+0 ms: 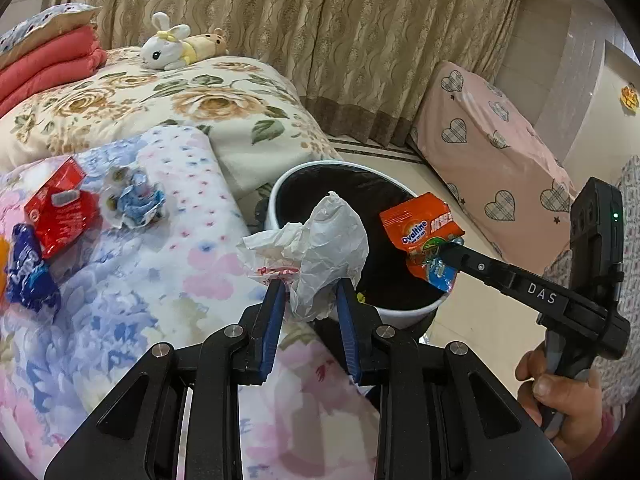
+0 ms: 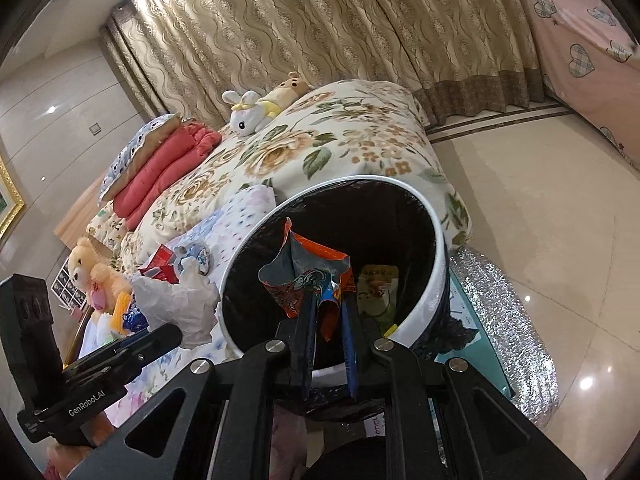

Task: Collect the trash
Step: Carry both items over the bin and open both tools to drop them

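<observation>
Fingers first: my left gripper [image 1: 310, 292] is clamped on a crumpled white plastic bag [image 1: 320, 240], the blue pads pinching its lower folds while the rest billows up above them. My right gripper [image 2: 326, 312] is squeezed fully together on an orange snack wrapper [image 2: 308, 268], gripped near its torn bottom edge.

Taking the trash bin [image 1: 276, 200] as the landmark — white rim, black liner, standing just beside the bed [image 1: 168, 92] — the wrapper hangs over the bin's open mouth, while the bag sits at the rim on the bed side, only partly over the opening. A yellow-green packet [image 2: 376, 284] already lies inside the bin. On the blanket [image 1: 132, 272] on the far side from the bin, more trash waits: a red carton [image 1: 56, 208], a crumpled blue-and-white wrapper [image 1: 134, 200] and a dark blue wrapper [image 1: 28, 276].

What worries me is the bag. It is light and springy, and if I let go where it is now, it could catch on the rim or drift back onto the blanket. The wrapper is safer, though its foil might cling to a pad — or brush the bag, since the two hang close together above the bin. I judge I should bring the bag further over the opening before letting go.
</observation>
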{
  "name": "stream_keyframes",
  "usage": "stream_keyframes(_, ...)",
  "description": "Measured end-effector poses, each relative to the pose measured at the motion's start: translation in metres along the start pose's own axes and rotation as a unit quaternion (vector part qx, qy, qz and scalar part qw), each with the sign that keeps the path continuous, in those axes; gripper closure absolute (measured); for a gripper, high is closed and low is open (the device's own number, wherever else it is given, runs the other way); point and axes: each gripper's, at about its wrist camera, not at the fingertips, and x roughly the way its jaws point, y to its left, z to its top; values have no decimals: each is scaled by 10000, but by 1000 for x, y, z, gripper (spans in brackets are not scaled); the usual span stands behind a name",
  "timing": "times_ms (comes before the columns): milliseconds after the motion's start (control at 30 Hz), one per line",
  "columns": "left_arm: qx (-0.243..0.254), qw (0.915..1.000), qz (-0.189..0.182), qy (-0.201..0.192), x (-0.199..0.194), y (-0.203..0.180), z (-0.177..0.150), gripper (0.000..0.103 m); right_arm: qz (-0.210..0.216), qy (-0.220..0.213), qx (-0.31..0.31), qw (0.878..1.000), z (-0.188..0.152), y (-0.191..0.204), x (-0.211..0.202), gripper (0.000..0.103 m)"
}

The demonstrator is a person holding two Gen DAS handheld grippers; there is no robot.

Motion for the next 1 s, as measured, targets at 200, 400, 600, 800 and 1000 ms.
stream_keyframes(200, 138, 9999, -9, 69, 11, -9, 6, 78, -49, 48, -2, 10000, 3, -4, 5, 91)
stream_keyframes(400, 241, 9997, -24, 104, 19, -15, 14, 78, -45, 47, 17, 10000, 6, -9, 8, 91)
stream_keyframes(600, 306, 9993, -17, 192, 28, -17, 19, 77, -55, 56, 22, 10000, 10, -11, 10, 89)
stream_keyframes(800, 254, 9993, -33, 259, 33, -17, 20, 74, -71, 49, -8, 10000, 14, -11, 13, 86)
stream_keyframes(1000, 154, 9996, -1, 216, 31, -14, 22, 53, -144, 112, -70, 9998, 19, -8, 17, 66)
